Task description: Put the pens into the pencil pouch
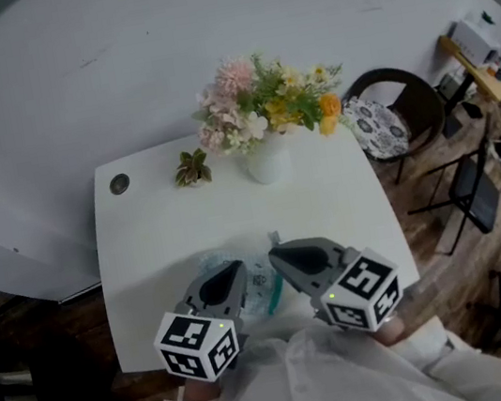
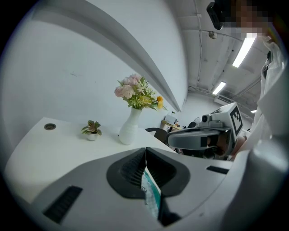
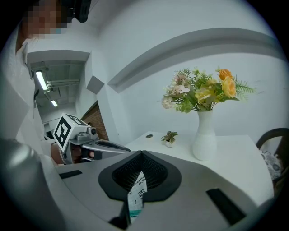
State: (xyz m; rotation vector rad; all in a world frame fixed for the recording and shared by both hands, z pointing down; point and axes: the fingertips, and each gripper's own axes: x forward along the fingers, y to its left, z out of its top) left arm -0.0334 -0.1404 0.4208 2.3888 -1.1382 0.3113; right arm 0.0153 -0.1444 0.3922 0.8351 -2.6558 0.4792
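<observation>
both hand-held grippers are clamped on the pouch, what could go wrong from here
1. The left hand-held gripper and the right hand-held gripper each pinch only a thin edge of the pencil pouch. Pulling it open could let an edge slip out or tear.
2. The pouch is held over the front part of the table, near the person. If a grip fails, it may drop off the edge.
</observation>
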